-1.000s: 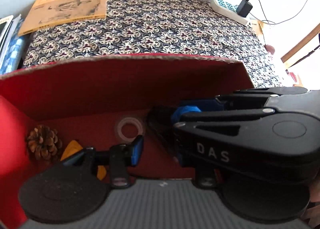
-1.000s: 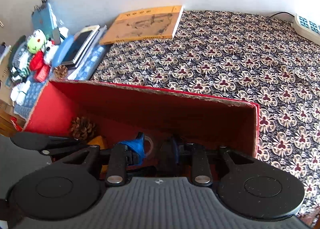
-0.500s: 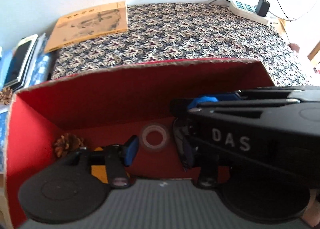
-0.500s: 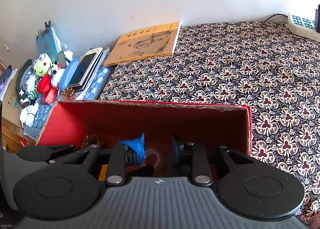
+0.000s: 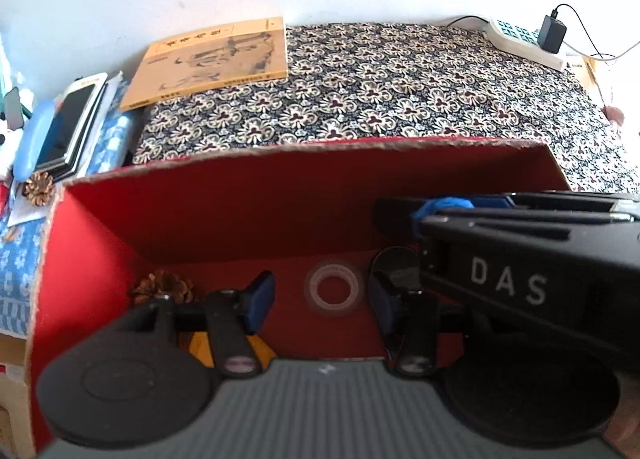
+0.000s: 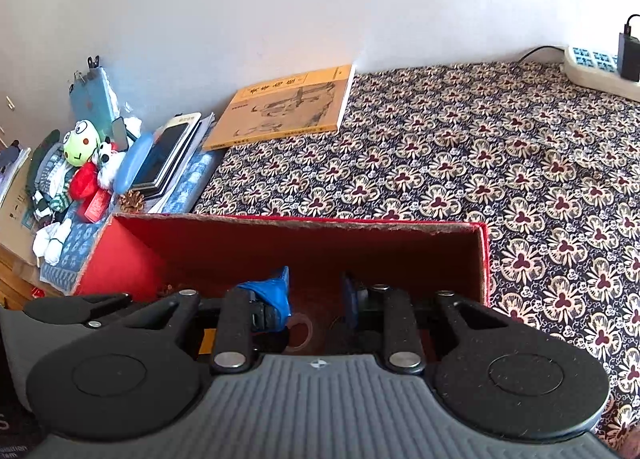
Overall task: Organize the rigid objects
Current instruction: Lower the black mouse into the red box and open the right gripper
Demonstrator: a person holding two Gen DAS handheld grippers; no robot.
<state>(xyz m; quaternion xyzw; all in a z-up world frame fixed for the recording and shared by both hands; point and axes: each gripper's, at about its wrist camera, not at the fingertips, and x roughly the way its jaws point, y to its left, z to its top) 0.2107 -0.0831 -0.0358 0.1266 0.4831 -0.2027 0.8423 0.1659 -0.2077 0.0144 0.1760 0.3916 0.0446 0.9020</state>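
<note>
A: What are the tongs doing?

B: Both reach down into an open red box [image 5: 280, 195]. The left tongs [image 5: 320, 299] are opening, with their 2 blue pads wide apart. Between them, flat on the box floor, lies a clear roll of tape [image 5: 334, 289]. The pads do not touch it. The right tongs [image 6: 316, 299] show a gap between their fingers, and I can make out nothing pinched there.

A: So where are the things being tidied?

B: In the box. Besides the tape, a pine cone [image 5: 164, 287] sits in the left corner. Something yellow [image 5: 200, 347] lies partly hidden under the left tongs. I judge this to be a release. The box looks like the collecting place, and its high walls would keep loose items together.

A: What does each of the 2 views add?

B: The left view shows the box floor. It also shows the right tongs from the side, reaching in from the right with white letters on their body. The right view hides most of the floor behind its own fingers but shows more of the surroundings. There is the desk [image 6: 480, 163] under a flowered cloth, a yellow book [image 6: 288, 111] by the wall, and a power strip [image 6: 592, 67]. A heap of soft toys [image 6: 80, 155] sits at the left. A 2nd pine cone [image 6: 132, 201] lies outside the box and may be next to go in.
</note>
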